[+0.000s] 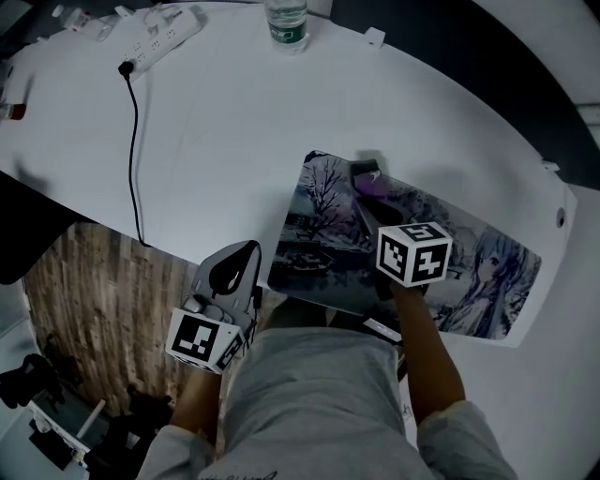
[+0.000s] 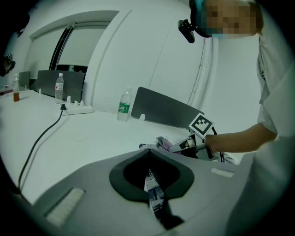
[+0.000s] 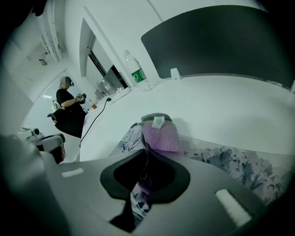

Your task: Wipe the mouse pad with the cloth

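While the mouse pad (image 1: 323, 239) lies flat along the near edge of the white tabletop (image 1: 281, 122), both grippers are engaged with task items.

Right gripper (image 3: 143, 184): the jaws are closed on the purple cloth (image 3: 161, 137). The cloth extends forward from the jaws and rests on the printed surface of the mouse pad, close to its far edge and towards its left end. A grey hem with a small label forms the far end of the cloth.

Left gripper (image 2: 151, 186): the jaws are closed on a thin printed strip, which is the edge of the mouse pad. In the head view this gripper sits at the near left corner of the pad, at the tabletop edge.

Other items stand well apart from the pad, at the far side of the tabletop: a water bottle (image 1: 286, 23) stands upright, and a white power strip (image 1: 164, 37) lies to its left. A black cable (image 1: 134, 141) runs from the strip to the near edge.
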Tool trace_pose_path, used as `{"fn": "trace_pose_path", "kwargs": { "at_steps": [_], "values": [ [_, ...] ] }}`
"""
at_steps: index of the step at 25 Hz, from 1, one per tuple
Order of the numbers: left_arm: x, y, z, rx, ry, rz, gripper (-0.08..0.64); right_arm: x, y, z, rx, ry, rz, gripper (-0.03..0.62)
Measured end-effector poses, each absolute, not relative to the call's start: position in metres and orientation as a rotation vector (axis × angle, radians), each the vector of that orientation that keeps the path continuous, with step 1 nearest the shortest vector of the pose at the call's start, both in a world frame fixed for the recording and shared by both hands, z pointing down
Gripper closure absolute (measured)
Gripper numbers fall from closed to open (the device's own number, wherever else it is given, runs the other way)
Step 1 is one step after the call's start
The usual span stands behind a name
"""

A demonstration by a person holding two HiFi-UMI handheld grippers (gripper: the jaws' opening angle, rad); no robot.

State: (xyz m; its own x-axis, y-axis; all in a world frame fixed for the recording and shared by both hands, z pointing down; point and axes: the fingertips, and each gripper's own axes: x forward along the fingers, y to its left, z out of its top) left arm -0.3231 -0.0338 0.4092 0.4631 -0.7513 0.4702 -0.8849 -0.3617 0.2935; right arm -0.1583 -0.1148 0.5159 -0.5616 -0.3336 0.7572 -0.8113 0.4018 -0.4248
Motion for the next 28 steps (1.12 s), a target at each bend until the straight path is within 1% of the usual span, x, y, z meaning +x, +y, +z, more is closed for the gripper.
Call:
{"fn": "trace_pose_path", "kwargs": {
  "at_steps": [14, 21, 28],
  "values": [
    [-0.373, -0.009, 0.411, 2.078, -1.505, 0.326, 0.541, -0.235, -0.122, 0.515, 0.793, -2.155, 1.025, 0.554],
    [-0.372, -0.009, 0.41, 2.074, -1.511, 0.315, 0.541, -0.232, -0.123, 0.506, 0.788, -2.18, 1.039, 0.554],
    [-0.336, -0.021, 0.403, 2.151, -1.441, 0.328, 0.541, -0.205, -0.119, 0.478, 0.811, -2.271, 1.094, 0.557]
  ]
}}
